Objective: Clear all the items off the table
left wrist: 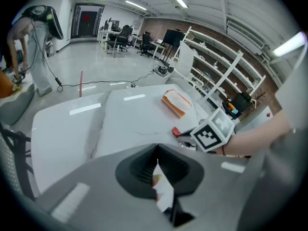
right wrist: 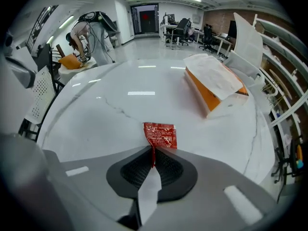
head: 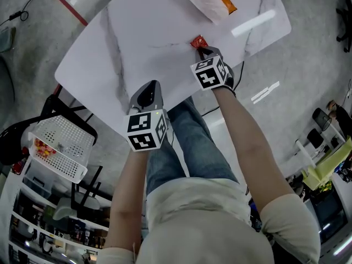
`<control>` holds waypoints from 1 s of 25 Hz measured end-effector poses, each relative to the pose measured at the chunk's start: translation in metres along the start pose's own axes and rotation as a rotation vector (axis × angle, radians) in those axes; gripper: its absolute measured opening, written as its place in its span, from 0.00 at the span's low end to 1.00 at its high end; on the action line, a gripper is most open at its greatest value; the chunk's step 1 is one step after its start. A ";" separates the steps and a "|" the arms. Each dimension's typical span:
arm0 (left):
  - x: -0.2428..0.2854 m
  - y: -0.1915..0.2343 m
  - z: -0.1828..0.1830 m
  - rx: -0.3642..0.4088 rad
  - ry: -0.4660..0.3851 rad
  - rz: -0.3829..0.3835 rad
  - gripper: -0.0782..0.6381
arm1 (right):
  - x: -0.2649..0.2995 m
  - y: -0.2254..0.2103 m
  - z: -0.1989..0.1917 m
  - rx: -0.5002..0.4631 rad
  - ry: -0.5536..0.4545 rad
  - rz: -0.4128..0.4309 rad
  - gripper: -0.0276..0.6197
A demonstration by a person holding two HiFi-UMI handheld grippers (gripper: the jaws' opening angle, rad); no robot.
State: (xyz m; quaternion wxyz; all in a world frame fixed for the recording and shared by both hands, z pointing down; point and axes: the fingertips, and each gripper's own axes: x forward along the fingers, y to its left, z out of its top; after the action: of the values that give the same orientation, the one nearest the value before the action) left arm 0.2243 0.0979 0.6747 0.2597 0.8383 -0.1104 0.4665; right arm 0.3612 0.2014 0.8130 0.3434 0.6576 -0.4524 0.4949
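Observation:
A small red sauce packet (head: 197,40) (right wrist: 160,134) lies on the white marble-look table (head: 148,32), near its front edge. My right gripper (head: 204,51) (right wrist: 154,150) is shut on the packet's near edge, and the rest of the packet sticks out past the fingertips. Further back on the table lies an orange-and-white snack bag (head: 210,0) (right wrist: 214,83). My left gripper (head: 148,95) (left wrist: 156,150) hovers at the table's front edge to the left. Its jaws meet at the tips with nothing between them. The left gripper view also shows the red packet (left wrist: 176,132) and the bag (left wrist: 175,102).
A white mesh basket (head: 60,147) with a few small items stands on a dark frame below the table's left side. Shelving (head: 49,224) runs along the lower left. A person (left wrist: 33,47) bends over in the background. Desks and chairs stand beyond.

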 end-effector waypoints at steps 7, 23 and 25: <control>-0.006 0.001 0.003 -0.003 -0.012 0.001 0.12 | -0.001 0.002 -0.002 -0.012 0.028 -0.002 0.05; -0.027 0.004 0.019 0.008 -0.052 0.012 0.12 | -0.023 0.017 0.011 0.020 0.014 0.023 0.05; -0.032 0.003 0.022 0.011 -0.056 0.013 0.12 | -0.029 0.018 0.014 0.018 0.010 0.021 0.05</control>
State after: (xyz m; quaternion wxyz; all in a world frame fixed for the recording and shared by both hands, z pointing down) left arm 0.2215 0.0816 0.6396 0.2490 0.8517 -0.1206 0.4451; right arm 0.3463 0.1900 0.7812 0.3343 0.6535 -0.4530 0.5059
